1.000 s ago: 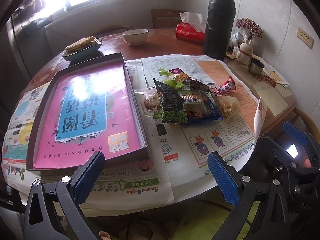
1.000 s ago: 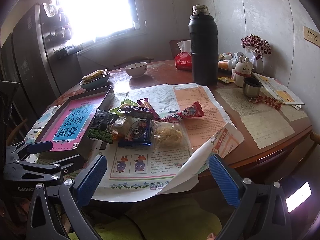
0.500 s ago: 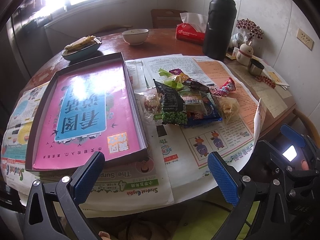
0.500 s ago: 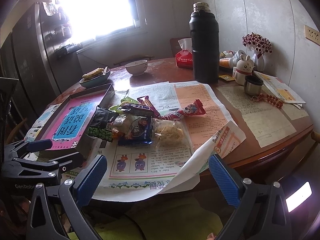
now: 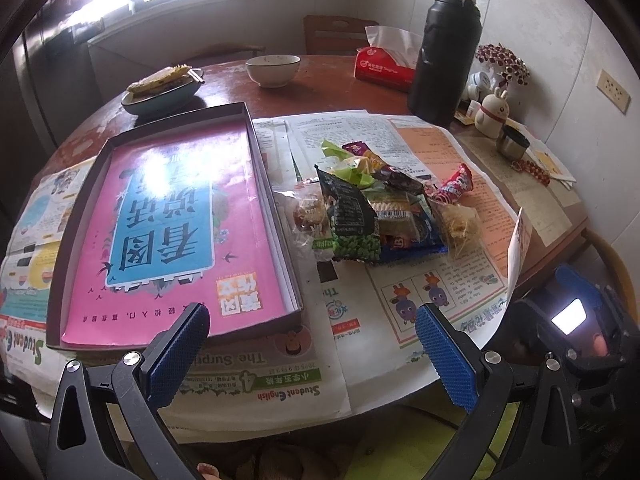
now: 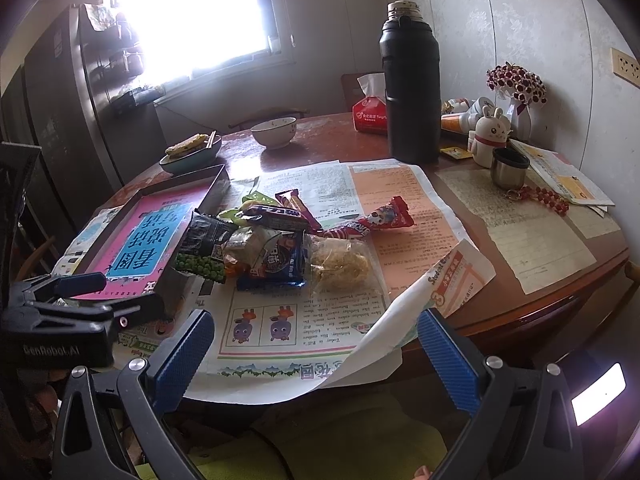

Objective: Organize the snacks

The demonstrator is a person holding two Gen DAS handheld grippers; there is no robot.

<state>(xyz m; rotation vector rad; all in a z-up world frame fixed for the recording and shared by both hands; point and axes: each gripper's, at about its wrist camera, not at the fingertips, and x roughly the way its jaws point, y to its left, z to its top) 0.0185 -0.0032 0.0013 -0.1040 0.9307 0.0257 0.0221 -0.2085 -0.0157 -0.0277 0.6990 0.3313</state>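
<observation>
Both held back off the near edge of the worktop (image 5: 328, 72), empty: left gripper (image 5: 312, 348) spread wide, right gripper (image 6: 316, 352) likewise. Snack pile (image 6: 276, 248) heaped on newspaper just right of the shallow box (image 5: 76, 216), touching or nearly touching its right wall, hard to tell which through the fisheye. Dead ahead of the right gripper, ahead and to the right of the left one. Red wrapper (image 6: 380, 218) at the pile's far-right side, long axis slanting away from the box. Probably the right gripper's reach, with the left nearer the box.
</observation>
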